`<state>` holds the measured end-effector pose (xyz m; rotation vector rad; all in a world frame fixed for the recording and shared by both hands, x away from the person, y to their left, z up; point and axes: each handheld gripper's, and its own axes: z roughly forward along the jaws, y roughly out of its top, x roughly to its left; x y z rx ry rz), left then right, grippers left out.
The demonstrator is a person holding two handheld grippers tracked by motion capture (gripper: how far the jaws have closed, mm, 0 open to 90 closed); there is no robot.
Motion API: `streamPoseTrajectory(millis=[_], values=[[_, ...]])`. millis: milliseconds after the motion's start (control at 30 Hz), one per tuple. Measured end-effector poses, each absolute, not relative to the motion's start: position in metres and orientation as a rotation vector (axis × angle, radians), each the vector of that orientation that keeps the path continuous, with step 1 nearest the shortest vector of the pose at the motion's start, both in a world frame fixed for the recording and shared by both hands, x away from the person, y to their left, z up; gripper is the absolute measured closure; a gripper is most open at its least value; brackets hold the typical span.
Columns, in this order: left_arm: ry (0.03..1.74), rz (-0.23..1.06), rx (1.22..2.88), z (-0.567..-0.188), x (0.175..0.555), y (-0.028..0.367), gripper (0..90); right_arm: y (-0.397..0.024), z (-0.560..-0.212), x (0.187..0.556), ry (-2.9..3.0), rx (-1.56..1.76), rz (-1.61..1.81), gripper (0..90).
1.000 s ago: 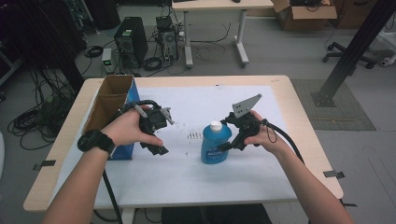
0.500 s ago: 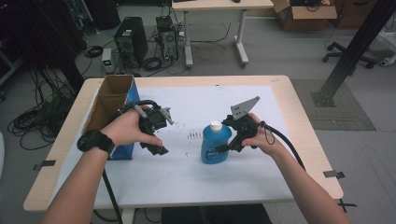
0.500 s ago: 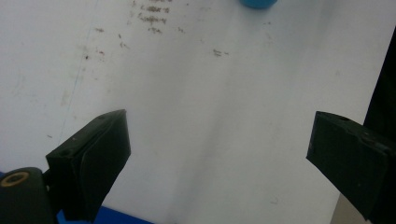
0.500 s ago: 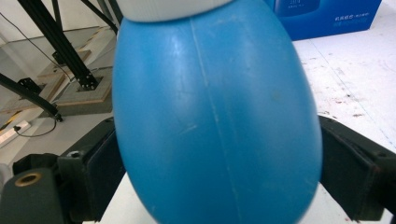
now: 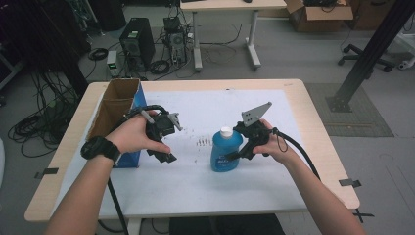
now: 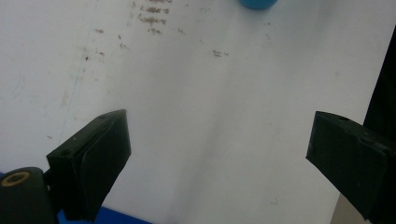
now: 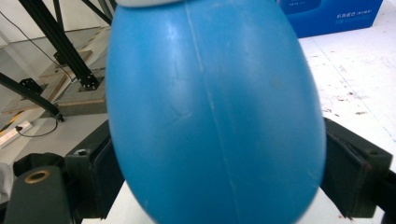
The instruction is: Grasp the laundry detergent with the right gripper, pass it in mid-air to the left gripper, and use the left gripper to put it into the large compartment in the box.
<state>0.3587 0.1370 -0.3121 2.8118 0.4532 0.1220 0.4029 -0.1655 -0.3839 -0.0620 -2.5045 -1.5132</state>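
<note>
My right gripper [image 5: 235, 154] has just been closing; its jaws now touch both sides of the upright blue bottle [image 5: 225, 151] mid-table. I should squeeze squarely and lift straight. My left gripper [image 5: 164, 155] hangs open, empty, near the box [image 5: 117, 105].

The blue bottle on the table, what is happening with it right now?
A person works at the table with a hand-held gripper in each hand. The right hand-held gripper has the bottle between its jaws, which have just been closing on its sides; the bottle stands upright on the white mat. The left hand-held gripper is open, holding nothing, beside the box.
</note>
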Motion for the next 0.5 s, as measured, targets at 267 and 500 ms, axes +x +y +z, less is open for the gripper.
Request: streamPoseTrajectory(millis=[267, 500], values=[[0.451, 0.124, 2.814, -0.3123, 0.3594, 0.1373, 6.8, -0.1666, -0.3845, 0.4033, -2.505, -0.061, -1.517, 17.3], [0.454, 0.122, 2.811, -0.3119, 0.359, 0.1375, 6.9, -0.1667, -0.3854, 0.4029, -2.506, -0.05, -1.513, 21.6]])
